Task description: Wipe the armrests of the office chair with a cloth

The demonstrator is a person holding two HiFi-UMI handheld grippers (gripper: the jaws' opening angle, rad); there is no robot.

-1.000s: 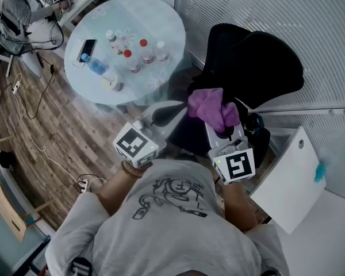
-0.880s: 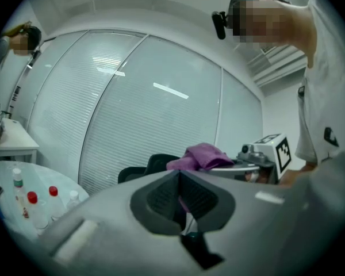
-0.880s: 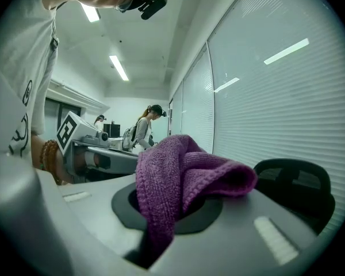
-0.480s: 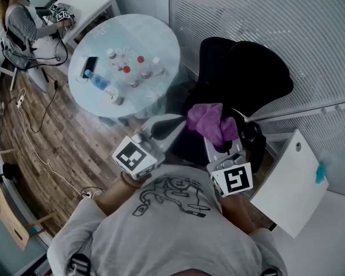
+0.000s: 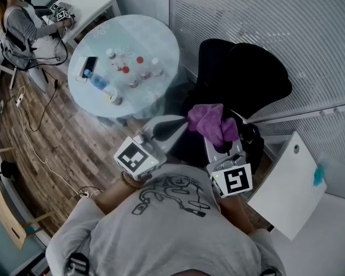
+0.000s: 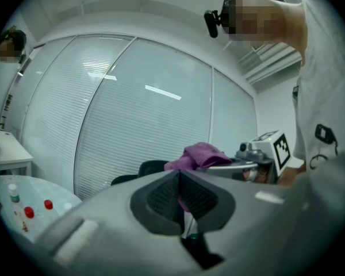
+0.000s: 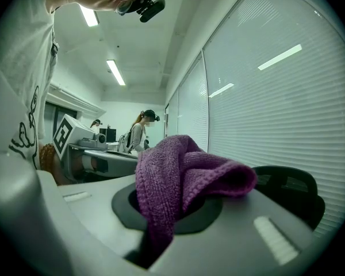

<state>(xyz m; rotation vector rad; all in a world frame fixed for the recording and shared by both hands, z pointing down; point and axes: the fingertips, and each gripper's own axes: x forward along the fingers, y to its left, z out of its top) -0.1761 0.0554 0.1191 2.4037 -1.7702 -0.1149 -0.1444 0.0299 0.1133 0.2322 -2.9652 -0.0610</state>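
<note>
While the right hand-held gripper (image 5: 223,142) clenches the purple cloth (image 5: 210,121) over the near edge of the black office chair (image 5: 247,76), the left hand-held gripper (image 5: 175,122) sits just left of the cloth, jaws pressed together, empty. Round worktop (image 5: 155,39) stands far left.

Person, head view and gripper views. A light grey short-sleeved T-shirt (image 5: 161,234) is worn, printed on the chest with a black line drawing (image 5: 171,195). A brown bracelet (image 5: 128,181) is seen at the left wrist. A black camera (image 7: 146,7) is carried on the head. The left gripper (image 5: 181,121) and right gripper (image 5: 217,135) are moulded in light grey, fitted with black ribbed pads (image 6: 164,197) and topped with white cubes (image 5: 139,157) bearing black square markers.
</note>
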